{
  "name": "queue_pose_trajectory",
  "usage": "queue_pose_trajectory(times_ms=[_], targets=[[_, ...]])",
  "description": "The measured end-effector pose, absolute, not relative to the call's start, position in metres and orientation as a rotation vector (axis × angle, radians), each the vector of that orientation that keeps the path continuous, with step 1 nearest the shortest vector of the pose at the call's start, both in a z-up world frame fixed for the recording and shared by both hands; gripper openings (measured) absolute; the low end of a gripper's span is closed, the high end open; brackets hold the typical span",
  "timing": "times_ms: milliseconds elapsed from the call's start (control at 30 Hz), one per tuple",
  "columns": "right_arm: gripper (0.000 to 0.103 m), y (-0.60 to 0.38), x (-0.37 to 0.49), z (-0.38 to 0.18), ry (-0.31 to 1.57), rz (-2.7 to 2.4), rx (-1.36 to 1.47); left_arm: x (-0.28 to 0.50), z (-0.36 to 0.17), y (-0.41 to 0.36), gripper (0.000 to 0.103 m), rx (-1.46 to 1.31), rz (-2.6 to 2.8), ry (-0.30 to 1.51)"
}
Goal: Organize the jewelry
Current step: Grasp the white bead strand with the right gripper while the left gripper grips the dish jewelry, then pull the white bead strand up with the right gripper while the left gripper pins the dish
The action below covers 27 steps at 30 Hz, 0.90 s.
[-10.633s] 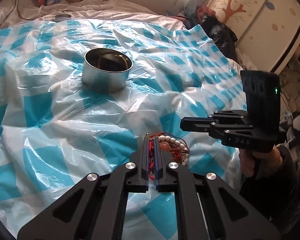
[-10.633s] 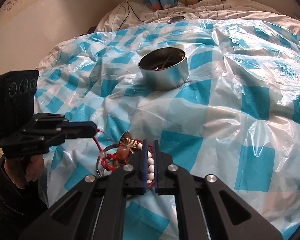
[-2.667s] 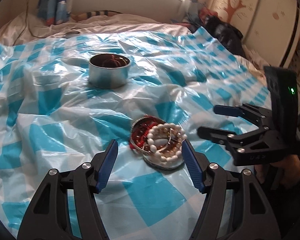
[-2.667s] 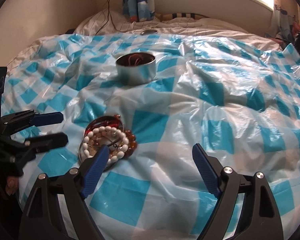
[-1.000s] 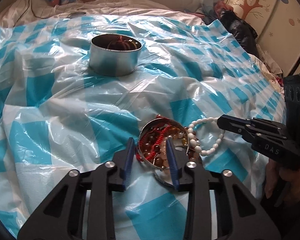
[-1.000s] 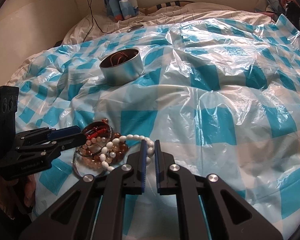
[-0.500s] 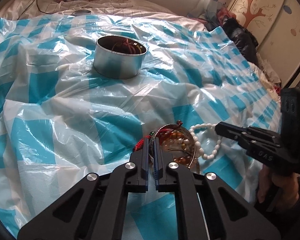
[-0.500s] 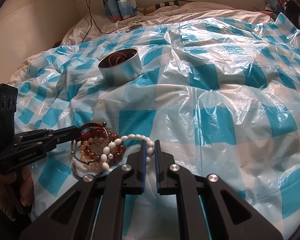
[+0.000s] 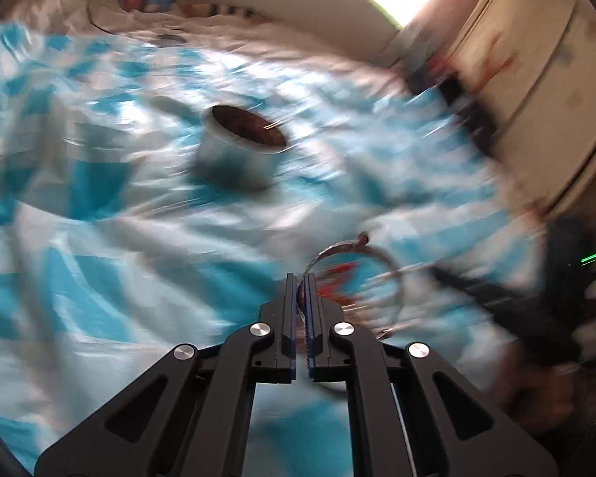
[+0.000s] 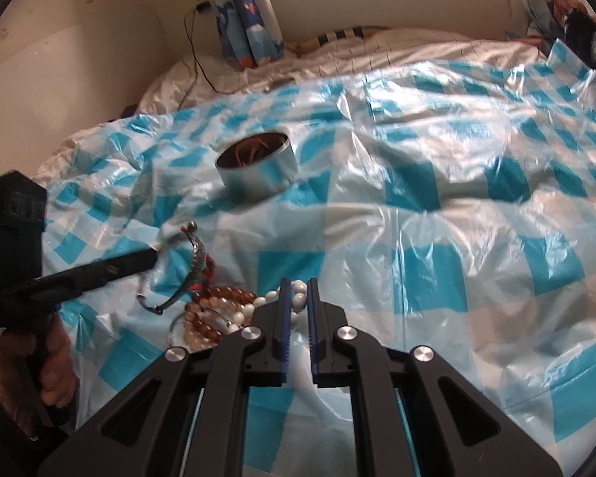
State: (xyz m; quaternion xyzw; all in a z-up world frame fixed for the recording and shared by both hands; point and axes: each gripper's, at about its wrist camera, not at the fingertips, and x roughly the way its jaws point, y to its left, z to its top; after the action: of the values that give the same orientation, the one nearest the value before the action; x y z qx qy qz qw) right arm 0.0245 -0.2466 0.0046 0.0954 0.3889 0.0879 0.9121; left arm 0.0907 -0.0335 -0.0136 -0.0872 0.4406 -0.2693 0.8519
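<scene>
My left gripper (image 9: pixel 301 278) is shut on a silver bangle (image 9: pixel 393 274) and holds it lifted above the sheet; the bangle also shows in the right wrist view (image 10: pixel 196 256), with a red cord hanging from it. This view is blurred. My right gripper (image 10: pixel 298 284) has its jaws nearly closed around a white bead bracelet (image 10: pixel 298 298). An amber bead bracelet (image 10: pixel 218 296) lies on the sheet beside it. A round metal tin (image 10: pixel 258 167) holding jewelry stands further back, also in the left wrist view (image 9: pixel 240 151).
A blue-and-white checked plastic sheet (image 10: pixel 457 218) covers the bed. A wall, a cable and a curtain are at the back left (image 10: pixel 250 20). A cupboard (image 9: pixel 536 79) stands to the right.
My left gripper has lifted the silver bangle off the pile, with the red cord trailing. My right gripper has stayed on the white beads and its jaws are slightly wider.
</scene>
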Motion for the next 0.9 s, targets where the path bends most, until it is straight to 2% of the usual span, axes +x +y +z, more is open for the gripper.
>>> queue_pose_trajectory(times_ms=[67, 300, 633, 900], targets=[[0.008, -0.247, 0.026, 0.002, 0.812, 0.183, 0.200, 0.097, -0.022, -0.029, 0.004, -0.244, -0.574, 0.963], [0.008, -0.248, 0.026, 0.004, 0.804, 0.187, 0.209, 0.095, -0.012, -0.015, 0.004, -0.399, -0.681, 0.913], [0.008, -0.250, 0.020, 0.015, 0.732, 0.204, 0.226, 0.092, -0.001, -0.005, 0.004, -0.491, -0.729, 0.852], [0.008, -0.247, 0.018, 0.020, 0.709, 0.218, 0.216, 0.097, -0.012, -0.013, 0.004, -0.414, -0.668, 0.927]])
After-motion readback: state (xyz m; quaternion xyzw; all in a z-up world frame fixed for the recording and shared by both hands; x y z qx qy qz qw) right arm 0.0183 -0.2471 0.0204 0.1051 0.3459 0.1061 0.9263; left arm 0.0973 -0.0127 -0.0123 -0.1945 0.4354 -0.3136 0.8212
